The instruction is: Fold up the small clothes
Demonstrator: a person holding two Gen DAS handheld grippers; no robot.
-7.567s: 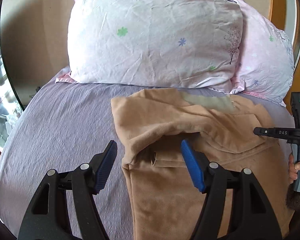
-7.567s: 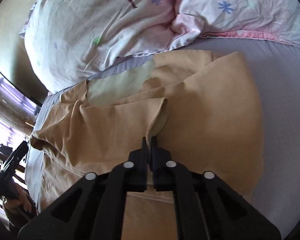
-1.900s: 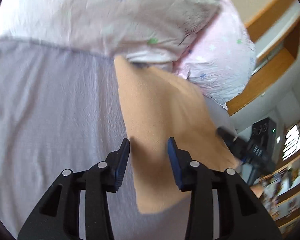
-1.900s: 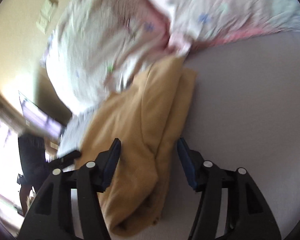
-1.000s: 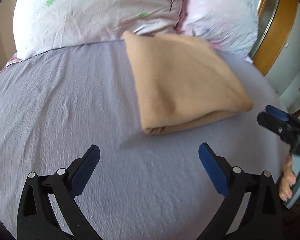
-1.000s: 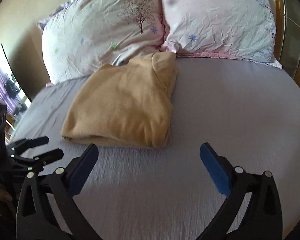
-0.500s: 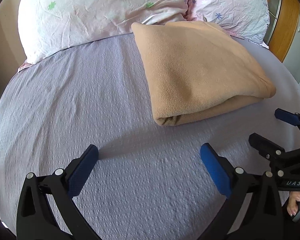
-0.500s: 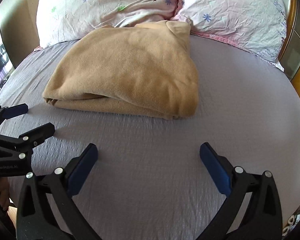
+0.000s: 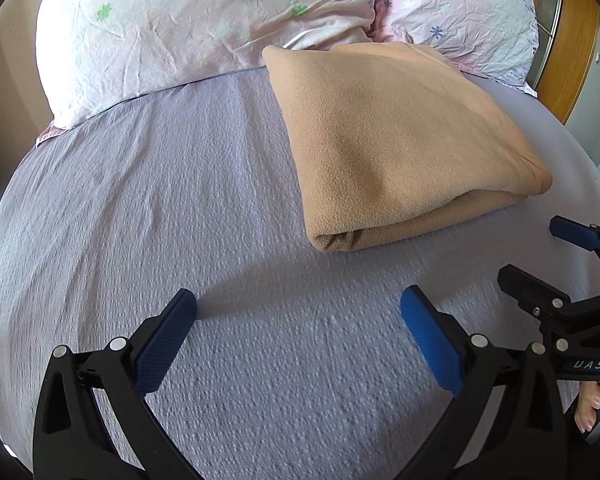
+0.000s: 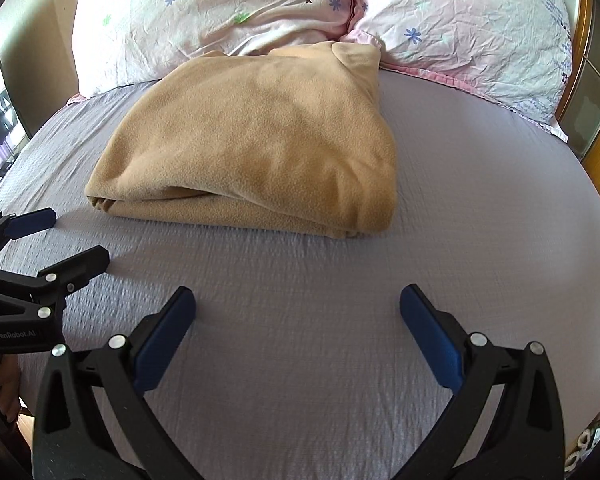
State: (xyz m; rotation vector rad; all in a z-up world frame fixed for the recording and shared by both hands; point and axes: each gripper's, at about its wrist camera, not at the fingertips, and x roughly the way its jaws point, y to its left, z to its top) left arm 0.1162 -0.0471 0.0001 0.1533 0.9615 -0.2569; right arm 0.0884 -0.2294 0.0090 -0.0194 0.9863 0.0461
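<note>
A tan fleece garment (image 9: pixel 388 136) lies folded into a thick rectangle on the lilac bed sheet (image 9: pixel 140 200), its far edge against the pillows. It also shows in the right wrist view (image 10: pixel 260 144). My left gripper (image 9: pixel 298 304) is open and empty, held above the sheet in front of the garment's left corner. My right gripper (image 10: pixel 298 304) is open and empty, in front of the garment's near edge. The right gripper also shows at the right edge of the left wrist view (image 9: pixel 540 256), and the left gripper at the left edge of the right wrist view (image 10: pixel 68 236).
Two pale flowered pillows (image 9: pixel 204 20) (image 10: pixel 468 28) lean at the head of the bed behind the garment. A wooden frame (image 9: pixel 568 40) stands to the right of the bed. Bare sheet lies left of the garment and before both grippers.
Both grippers let go of the garment, opened wide and drew back toward me. The garment went from half folded to a neat folded stack. In the last half second both views barely shift.
</note>
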